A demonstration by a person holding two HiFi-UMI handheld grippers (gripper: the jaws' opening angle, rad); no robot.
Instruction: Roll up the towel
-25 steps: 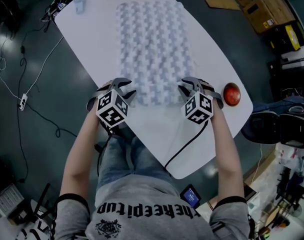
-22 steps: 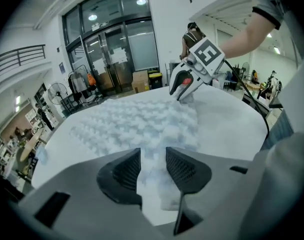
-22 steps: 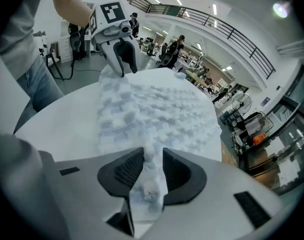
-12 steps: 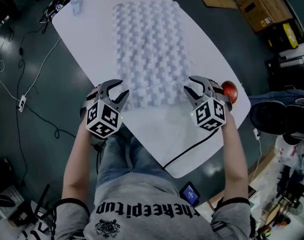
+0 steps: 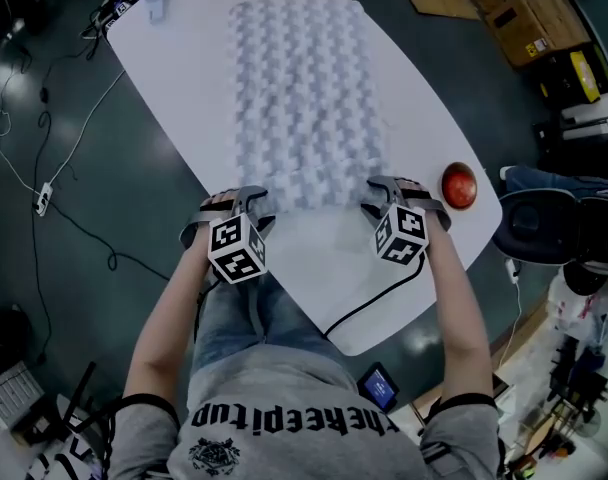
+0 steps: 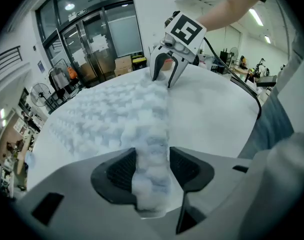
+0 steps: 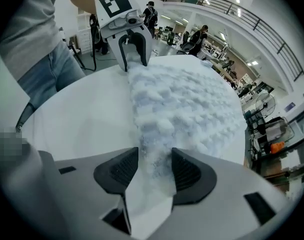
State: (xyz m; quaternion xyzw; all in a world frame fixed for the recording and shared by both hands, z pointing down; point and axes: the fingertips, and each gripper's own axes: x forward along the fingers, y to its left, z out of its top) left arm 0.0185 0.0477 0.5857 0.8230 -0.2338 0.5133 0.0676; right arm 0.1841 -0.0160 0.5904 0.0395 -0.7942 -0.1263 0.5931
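Towel [image 5: 304,98] lies spread on the white table [image 5: 314,268], upper middle of frame: soft, fluffy, light. My left tongs [image 5: 242,201] and right tongs [image 5: 387,190], jaws just opening, straddle its rolled near edge at the corners, unclenched.

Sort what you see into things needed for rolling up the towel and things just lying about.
In the job: towel, near edge already rolled; left gripper and right gripper, jaws just opened wider, the roll between them.
Lying about: red ball on the table; small clear container at its far corner; cardboard boxes on the floor.
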